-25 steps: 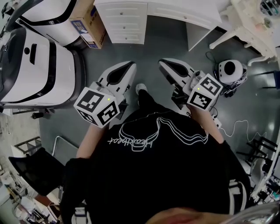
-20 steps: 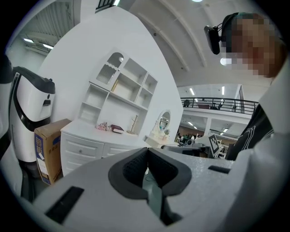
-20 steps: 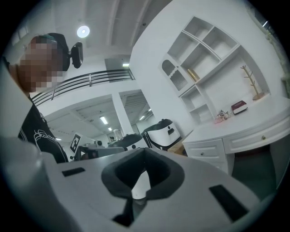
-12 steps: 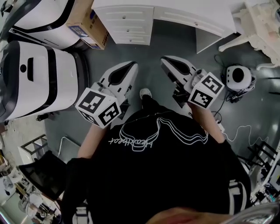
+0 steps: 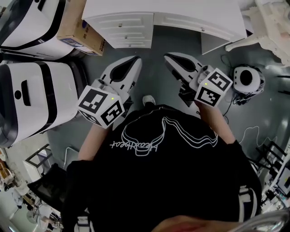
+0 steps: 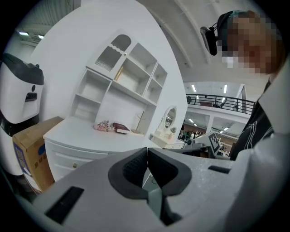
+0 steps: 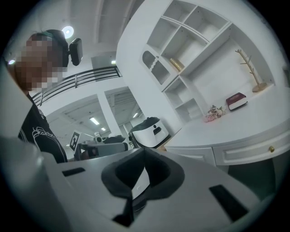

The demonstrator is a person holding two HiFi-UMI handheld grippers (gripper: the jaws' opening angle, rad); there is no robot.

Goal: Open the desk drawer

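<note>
The white desk (image 5: 181, 9) stands at the top of the head view. It has a stack of small drawers (image 5: 121, 30) on its left and a wide shallow drawer (image 5: 199, 26) to the right. All of them are closed. My left gripper (image 5: 134, 60) points at the drawer stack from a short way off, shut and empty. My right gripper (image 5: 168, 57) points toward the wide drawer, also shut with nothing in it. In the left gripper view the shut tips (image 6: 147, 149) sit before the desk's drawer knob (image 6: 74, 165). The right gripper (image 7: 144, 151) sees a drawer with a gold knob (image 7: 271, 148).
Large white machines (image 5: 31, 95) and a cardboard box (image 5: 79, 31) crowd the left side by the desk. A round white device (image 5: 247, 78) with cables lies on the floor at right, near a white ornate stool (image 5: 267, 27). A shelf hutch (image 6: 127, 86) with a book rises over the desk.
The person has stepped toward the desk, carrying both grippers forward. The desk looms larger, and the white machines have slid down and left in the head view. Both jaws stayed shut.
</note>
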